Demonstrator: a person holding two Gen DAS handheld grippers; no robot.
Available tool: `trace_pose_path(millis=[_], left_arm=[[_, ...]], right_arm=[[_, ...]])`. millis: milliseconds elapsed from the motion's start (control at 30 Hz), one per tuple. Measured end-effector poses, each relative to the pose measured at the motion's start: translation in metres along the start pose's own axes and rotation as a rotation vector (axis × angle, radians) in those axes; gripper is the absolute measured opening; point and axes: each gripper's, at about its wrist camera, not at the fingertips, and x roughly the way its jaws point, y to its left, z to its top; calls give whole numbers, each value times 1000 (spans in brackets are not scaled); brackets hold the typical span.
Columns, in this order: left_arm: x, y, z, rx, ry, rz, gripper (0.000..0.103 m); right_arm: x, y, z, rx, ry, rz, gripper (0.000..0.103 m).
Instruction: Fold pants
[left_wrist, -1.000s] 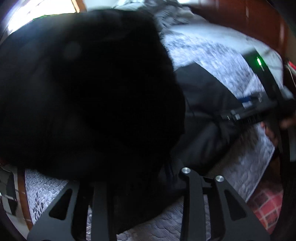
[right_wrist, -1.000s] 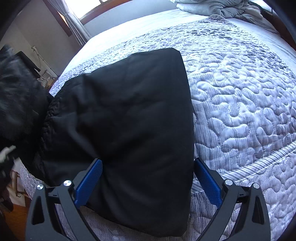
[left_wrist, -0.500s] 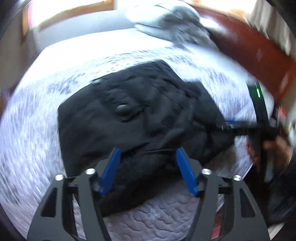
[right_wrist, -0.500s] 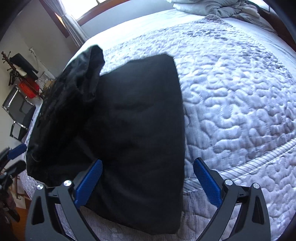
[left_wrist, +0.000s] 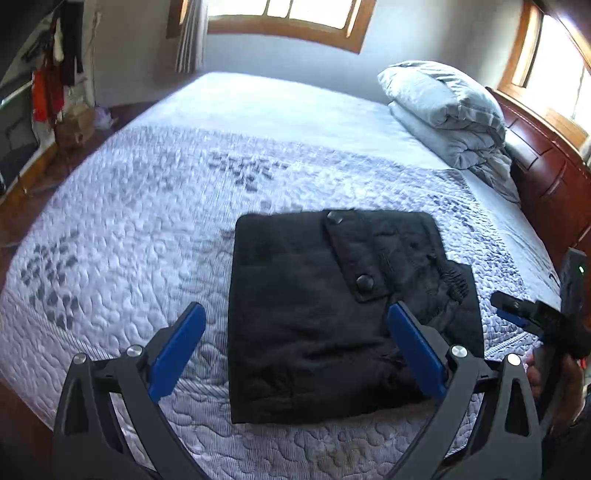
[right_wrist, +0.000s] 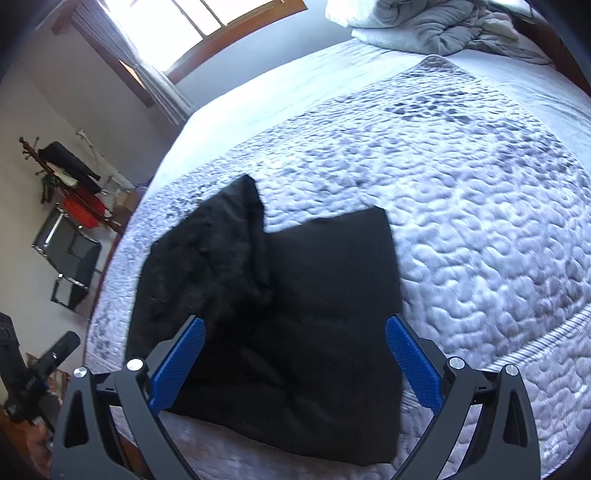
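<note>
I had the black pants (left_wrist: 332, 314) lying folded into a squarish bundle near the front edge of the bed (left_wrist: 147, 221), on the quilted grey cover. A flap with 2 round snaps (left_wrist: 365, 282) faced up. My left gripper (left_wrist: 295, 343) hung above them, its jaws just opened to full spread, nothing between the blue pads (left_wrist: 177, 347). My right gripper (right_wrist: 293, 363) hovered wide open too, gripping nothing, pants below it. A crumpled grey duvet (left_wrist: 450, 114) sat at the far right corner by the wooden headboard (left_wrist: 546, 173).
</note>
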Motion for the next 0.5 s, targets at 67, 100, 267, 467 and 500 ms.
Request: trace_pose_path(millis=[67, 100, 267, 467, 500], left_arm=[[-5, -4, 2, 14, -12, 7, 99], [-7, -5, 3, 18, -17, 8, 99], [-14, -3, 8, 28, -40, 28, 100], [-7, 3, 10, 43, -32, 73, 100], [-5, 4, 10, 41, -27, 75, 100]], right_arm=[[9, 8, 3, -2, 15, -1, 99], [11, 9, 1, -2, 21, -3, 99], [34, 14, 3, 24, 65, 26, 99], [56, 18, 9, 55, 98, 67, 99], [61, 19, 10, 51, 104, 64, 100]])
